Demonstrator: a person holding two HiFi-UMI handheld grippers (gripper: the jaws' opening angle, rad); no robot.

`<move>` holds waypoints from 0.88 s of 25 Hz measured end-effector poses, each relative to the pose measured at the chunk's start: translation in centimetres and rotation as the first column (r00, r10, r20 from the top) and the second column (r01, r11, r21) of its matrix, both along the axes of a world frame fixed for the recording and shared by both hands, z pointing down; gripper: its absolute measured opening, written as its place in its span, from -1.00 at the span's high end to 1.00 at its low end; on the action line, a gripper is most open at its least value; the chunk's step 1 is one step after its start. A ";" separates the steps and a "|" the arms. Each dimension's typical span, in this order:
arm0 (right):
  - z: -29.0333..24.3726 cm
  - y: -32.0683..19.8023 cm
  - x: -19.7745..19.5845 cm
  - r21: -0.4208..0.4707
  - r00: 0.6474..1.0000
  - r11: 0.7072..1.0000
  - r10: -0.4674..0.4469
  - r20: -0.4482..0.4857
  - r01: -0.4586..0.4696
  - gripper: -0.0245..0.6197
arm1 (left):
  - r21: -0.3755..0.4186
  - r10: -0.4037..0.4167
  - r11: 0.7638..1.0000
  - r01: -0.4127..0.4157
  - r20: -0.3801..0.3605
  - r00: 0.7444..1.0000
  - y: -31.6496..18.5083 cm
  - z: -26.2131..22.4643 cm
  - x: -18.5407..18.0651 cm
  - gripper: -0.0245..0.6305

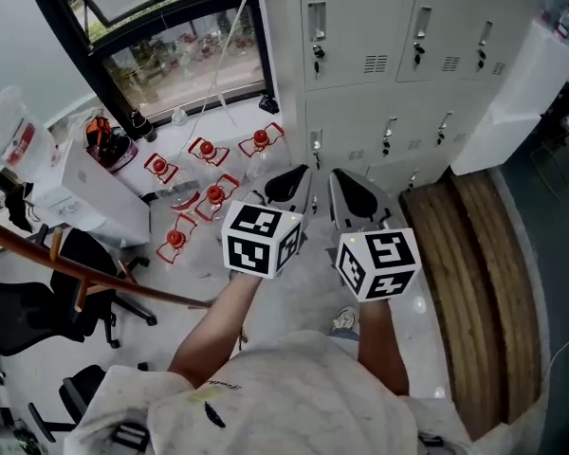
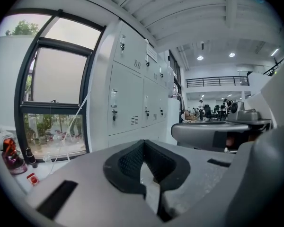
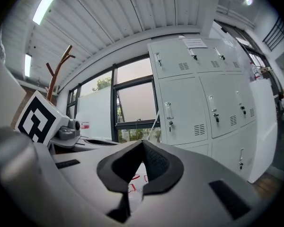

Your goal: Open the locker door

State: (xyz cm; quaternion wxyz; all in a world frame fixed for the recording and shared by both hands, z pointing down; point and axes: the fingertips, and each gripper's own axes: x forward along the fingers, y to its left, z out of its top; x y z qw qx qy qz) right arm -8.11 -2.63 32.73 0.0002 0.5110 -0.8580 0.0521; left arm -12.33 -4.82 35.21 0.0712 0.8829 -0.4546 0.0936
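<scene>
Locker door: pale grey metal locker doors [image 1: 356, 27] stand shut in a bank ahead of me, each with a small handle, a lock and a vent slot. I cannot tell which one is meant.
Its place: the bank runs right from a black-framed window [image 1: 171, 45], across the floor from my jaws.
Left jaws: my left gripper [image 1: 286, 186], grey with black pads, has its jaws pressed together on nothing. It points at the lower doors, apart from them.
Right jaws: my right gripper [image 1: 353, 195] sits just beside the left, its jaws likewise closed and empty.
Floor: a glossy white floor [image 1: 303, 292] carries small red-and-white pieces [image 1: 209, 197] below the window.
Right side: brown wooden boards [image 1: 465, 282] lie by the lockers.
</scene>
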 end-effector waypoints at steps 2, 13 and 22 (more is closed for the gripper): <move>-0.2 -1.0 1.2 0.002 1.000 1.000 -0.019 0.005 0.019 0.93 | -0.003 -0.013 1.000 0.013 -0.004 1.000 -1.0 -0.2 1.4 0.91; -0.4 -5.5 5.6 0.015 0.990 0.990 -0.141 0.012 0.141 0.93 | 0.000 -0.135 0.991 0.136 -0.018 0.991 -5.6 -0.7 5.6 0.91; -0.2 -7.8 6.9 0.018 0.966 0.969 -0.249 0.072 0.248 0.93 | -0.008 -0.239 0.971 0.239 0.009 0.971 -7.2 -0.1 6.4 0.91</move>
